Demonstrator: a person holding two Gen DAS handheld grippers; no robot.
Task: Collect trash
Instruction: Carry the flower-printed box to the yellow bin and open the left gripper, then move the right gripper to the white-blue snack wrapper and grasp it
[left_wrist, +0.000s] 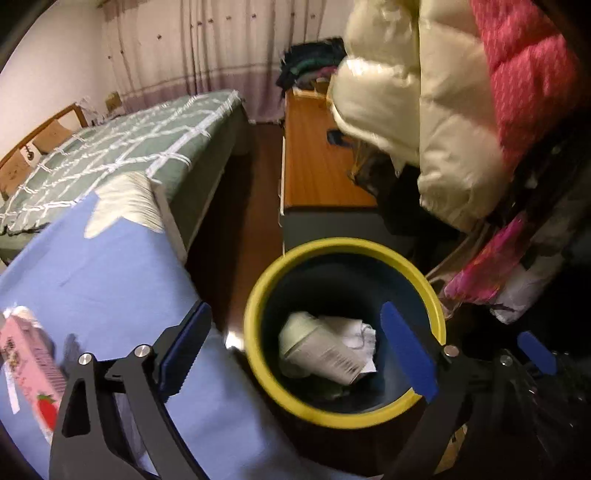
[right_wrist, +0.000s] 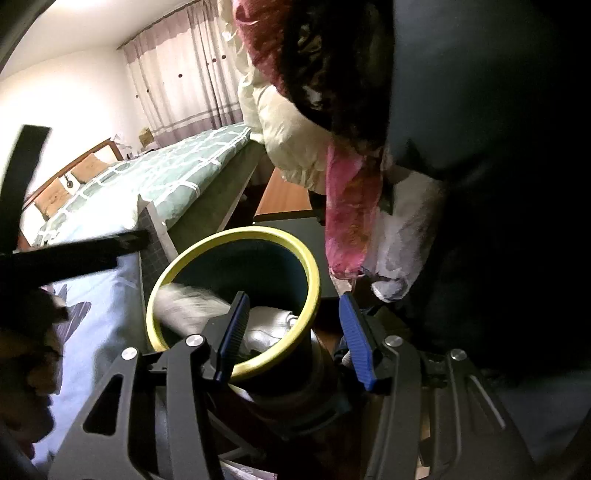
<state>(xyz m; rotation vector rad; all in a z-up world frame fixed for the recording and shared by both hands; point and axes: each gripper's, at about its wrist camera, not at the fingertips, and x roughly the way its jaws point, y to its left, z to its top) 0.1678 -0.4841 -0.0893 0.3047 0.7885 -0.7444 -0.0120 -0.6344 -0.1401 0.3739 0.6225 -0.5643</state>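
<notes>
My left gripper (left_wrist: 299, 354) hung released over the bin (left_wrist: 255, 306), lower centre; my right gripper (right_wrist: 295, 332) clasped its rim.

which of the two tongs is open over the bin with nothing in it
The left tongs: spread wide above the yellow-rimmed bin, empty. The right tongs straddle the bin's rim, one finger inside, one outside.

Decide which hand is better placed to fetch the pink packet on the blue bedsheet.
Left: the left gripper is open, empty and beside the pink packet; the right gripper straddles the wall of the yellow-rimmed dark bin.
</notes>
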